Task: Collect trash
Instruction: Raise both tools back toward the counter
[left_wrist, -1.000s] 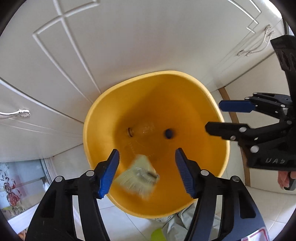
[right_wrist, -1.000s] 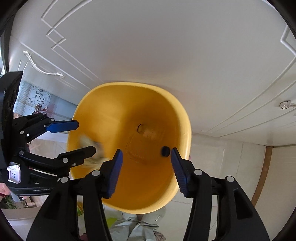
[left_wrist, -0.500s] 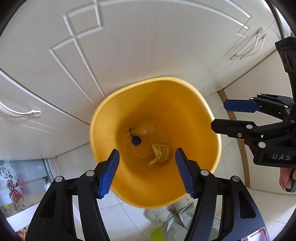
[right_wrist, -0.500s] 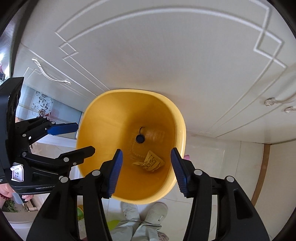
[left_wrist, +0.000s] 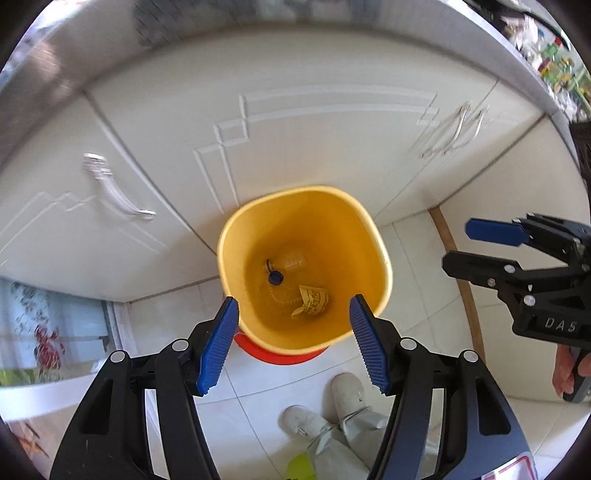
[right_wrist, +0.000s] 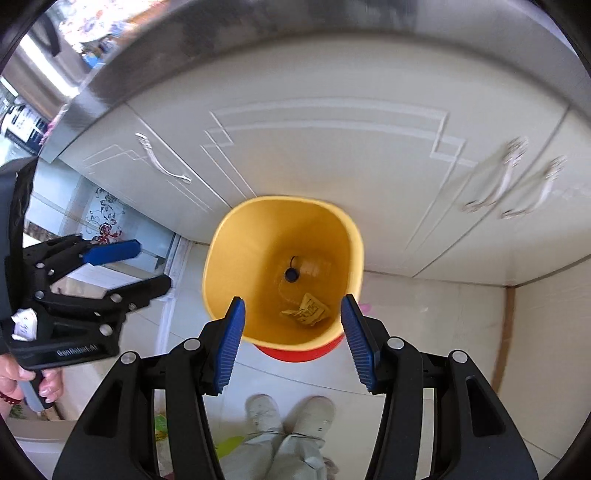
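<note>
A yellow trash bin (left_wrist: 236, 254) (right_wrist: 218, 266) with a red base stands on the tiled floor against white cabinets. At its bottom lie a crumpled yellow wrapper (left_wrist: 311, 301) (right_wrist: 307, 310), a clear plastic bottle (left_wrist: 291, 260) (right_wrist: 314, 266) and a blue cap (left_wrist: 275, 277) (right_wrist: 291, 274). My left gripper (left_wrist: 293, 341) (right_wrist: 131, 264) is open and empty, well above the bin. My right gripper (right_wrist: 293, 341) (left_wrist: 471, 245) is open and empty too, beside the left one at about the same height.
White cabinet doors (left_wrist: 314, 136) with metal handles (left_wrist: 118, 192) rise behind the bin under a grey countertop edge (right_wrist: 221, 48). The person's shoes (right_wrist: 291, 410) stand on the floor tiles just in front of the bin. A wooden strip (left_wrist: 454, 266) runs at the right.
The wrapper dropped from my left gripper into the bin and lies at its bottom. Both grippers have risen well above the bin, which now looks much smaller.
</note>
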